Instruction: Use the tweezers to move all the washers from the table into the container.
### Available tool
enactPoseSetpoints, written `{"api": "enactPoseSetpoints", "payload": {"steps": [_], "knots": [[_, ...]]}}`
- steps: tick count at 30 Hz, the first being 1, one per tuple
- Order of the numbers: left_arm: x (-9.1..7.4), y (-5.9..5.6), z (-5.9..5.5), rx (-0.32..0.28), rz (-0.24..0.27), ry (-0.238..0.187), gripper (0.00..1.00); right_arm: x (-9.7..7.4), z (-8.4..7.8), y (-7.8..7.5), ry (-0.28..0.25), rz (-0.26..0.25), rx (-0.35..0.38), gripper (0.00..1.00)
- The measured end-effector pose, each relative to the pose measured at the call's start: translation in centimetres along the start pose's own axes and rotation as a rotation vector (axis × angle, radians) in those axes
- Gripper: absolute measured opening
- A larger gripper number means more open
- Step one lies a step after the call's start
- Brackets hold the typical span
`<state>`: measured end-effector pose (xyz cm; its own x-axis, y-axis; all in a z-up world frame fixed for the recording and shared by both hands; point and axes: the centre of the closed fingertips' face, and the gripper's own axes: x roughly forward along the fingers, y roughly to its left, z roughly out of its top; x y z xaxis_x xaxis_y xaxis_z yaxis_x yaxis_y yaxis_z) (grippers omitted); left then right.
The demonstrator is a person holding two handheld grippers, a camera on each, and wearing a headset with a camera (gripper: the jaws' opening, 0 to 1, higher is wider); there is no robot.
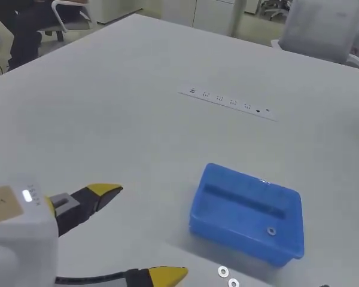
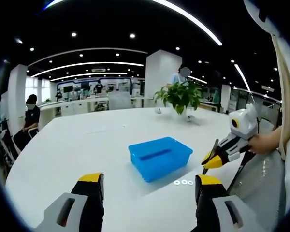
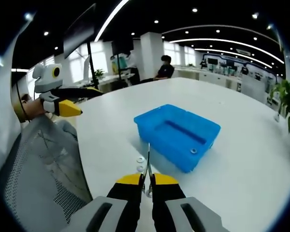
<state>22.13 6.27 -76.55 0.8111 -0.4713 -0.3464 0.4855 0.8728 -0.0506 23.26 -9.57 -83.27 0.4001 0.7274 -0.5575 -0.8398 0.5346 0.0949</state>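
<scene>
A blue container [image 1: 245, 214] [image 2: 159, 155] [image 3: 176, 131] stands on the white table, with one washer [image 1: 271, 231] [image 3: 193, 151] inside it. Two washers [image 1: 223, 272] [image 2: 183, 182] [image 3: 140, 159] lie on the table just in front of the container. My left gripper [image 1: 146, 233] [image 2: 150, 180] hovers left of the container, open wide with nothing between its yellow tips. My right gripper [image 3: 146, 180] [image 2: 213, 161] is shut on thin tweezers [image 3: 148, 157] [image 2: 209, 157], whose tip points down near the loose washers.
A flush power strip [image 1: 227, 101] lies further back on the table. A mesh chair [image 3: 48, 164] sits by the near table edge, a potted plant [image 2: 180, 96] at the far end. People sit at the sides.
</scene>
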Motion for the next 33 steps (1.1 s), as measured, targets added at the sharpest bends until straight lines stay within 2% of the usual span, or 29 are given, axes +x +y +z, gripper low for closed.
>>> {"api": "enactPoseSetpoints", "payload": {"steps": [5,19,23,25,29,33], "knots": [[-0.1,0.0,0.0,-0.003,0.002,-0.003,0.78,-0.1,0.0,-0.3,0.007,-0.017,-0.013,0.04],[-0.1,0.0,-0.1,0.001,0.0,0.001,0.78,0.2,-0.2,0.2,0.009,0.001,-0.011,0.04],[-0.1,0.0,-0.1,0.001,0.0,0.001,0.78,0.2,-0.1,0.3,0.011,0.006,-0.035,0.03],[-0.1,0.0,-0.1,0.0,0.001,0.0,0.78,0.2,0.0,0.0,0.014,0.0,-0.003,0.03],[-0.1,0.0,0.0,0.001,-0.001,0.0,0.78,-0.2,1.3,-0.1,-0.044,0.007,0.053,0.03],[-0.1,0.0,0.0,0.001,-0.001,-0.001,0.78,-0.5,2.0,-0.3,-0.035,0.001,0.02,0.03]]}}
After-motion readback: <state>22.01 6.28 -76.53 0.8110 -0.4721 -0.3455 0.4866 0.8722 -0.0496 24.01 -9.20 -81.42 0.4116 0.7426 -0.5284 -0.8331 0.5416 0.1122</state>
